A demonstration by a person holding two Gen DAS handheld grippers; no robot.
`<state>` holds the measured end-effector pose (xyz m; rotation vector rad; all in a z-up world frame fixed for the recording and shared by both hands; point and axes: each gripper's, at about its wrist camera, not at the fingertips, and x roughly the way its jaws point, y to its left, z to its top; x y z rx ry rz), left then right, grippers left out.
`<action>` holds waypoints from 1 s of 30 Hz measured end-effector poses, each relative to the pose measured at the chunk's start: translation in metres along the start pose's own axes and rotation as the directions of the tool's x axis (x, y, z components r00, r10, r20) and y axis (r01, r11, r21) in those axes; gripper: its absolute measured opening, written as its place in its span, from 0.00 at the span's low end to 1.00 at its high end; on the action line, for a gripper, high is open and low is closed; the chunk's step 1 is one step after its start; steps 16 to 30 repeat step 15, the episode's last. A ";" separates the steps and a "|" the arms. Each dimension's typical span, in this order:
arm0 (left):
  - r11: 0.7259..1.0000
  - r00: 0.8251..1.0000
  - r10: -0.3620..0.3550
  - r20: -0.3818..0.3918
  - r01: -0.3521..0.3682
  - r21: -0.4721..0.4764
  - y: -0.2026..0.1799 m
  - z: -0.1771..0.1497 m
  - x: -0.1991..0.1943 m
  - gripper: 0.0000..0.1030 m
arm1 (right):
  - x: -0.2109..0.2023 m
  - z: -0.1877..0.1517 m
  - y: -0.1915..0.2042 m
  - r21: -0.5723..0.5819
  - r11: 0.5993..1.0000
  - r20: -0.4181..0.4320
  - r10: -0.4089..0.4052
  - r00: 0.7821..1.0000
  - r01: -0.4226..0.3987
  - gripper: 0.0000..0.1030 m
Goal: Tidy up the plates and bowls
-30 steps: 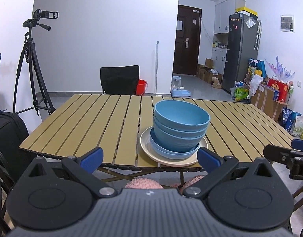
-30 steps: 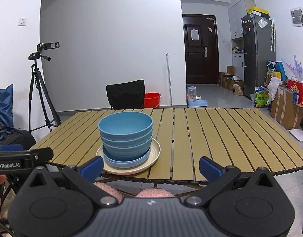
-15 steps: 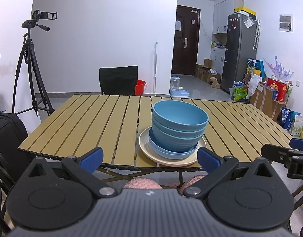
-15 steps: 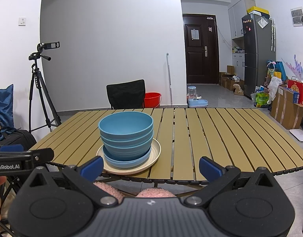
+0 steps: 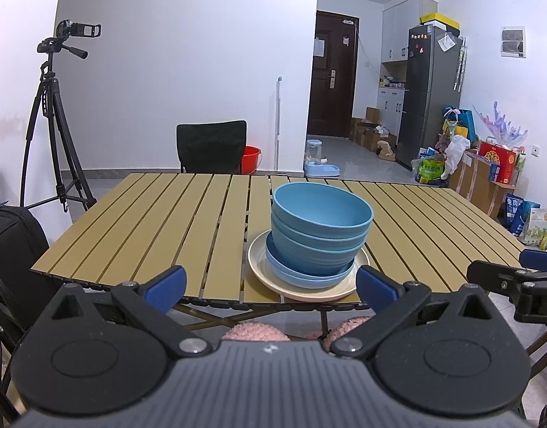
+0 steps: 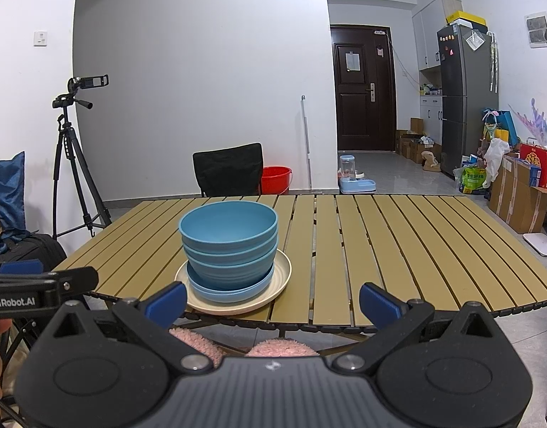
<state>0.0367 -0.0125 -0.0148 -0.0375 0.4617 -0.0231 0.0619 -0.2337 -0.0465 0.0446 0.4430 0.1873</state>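
A stack of blue bowls (image 5: 319, 228) sits on a blue plate (image 5: 309, 276) on a cream plate (image 5: 259, 264) near the front edge of the slatted wooden table (image 5: 148, 221). The same stack (image 6: 230, 246) shows in the right wrist view on the cream plate (image 6: 282, 271). My left gripper (image 5: 269, 285) is open and empty, held just off the table's front edge before the stack. My right gripper (image 6: 271, 297) is open and empty, to the right of the stack. Each gripper shows at the edge of the other's view.
A black chair (image 5: 211, 146) stands behind the table, with a red bucket (image 5: 251, 158) beside it. A camera tripod (image 5: 54, 121) stands at the left. A fridge (image 5: 430, 96) and boxes (image 5: 487, 174) stand at the right. Pink slippers (image 6: 273, 347) show below the table edge.
Both grippers have stayed almost still, with only a slight drift of the left view. The stack has not moved.
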 end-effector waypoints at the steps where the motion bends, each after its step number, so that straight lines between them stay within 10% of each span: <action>1: 1.000 1.000 -0.001 0.002 0.001 0.002 0.000 0.000 0.000 1.00 | 0.000 0.000 0.000 0.000 1.000 0.000 0.000 1.000 0.000 1.00; 30: 1.000 1.000 -0.017 0.009 0.017 0.024 -0.002 -0.002 -0.001 1.00 | 0.000 0.000 0.001 0.000 1.000 -0.002 0.000 1.000 0.000 1.00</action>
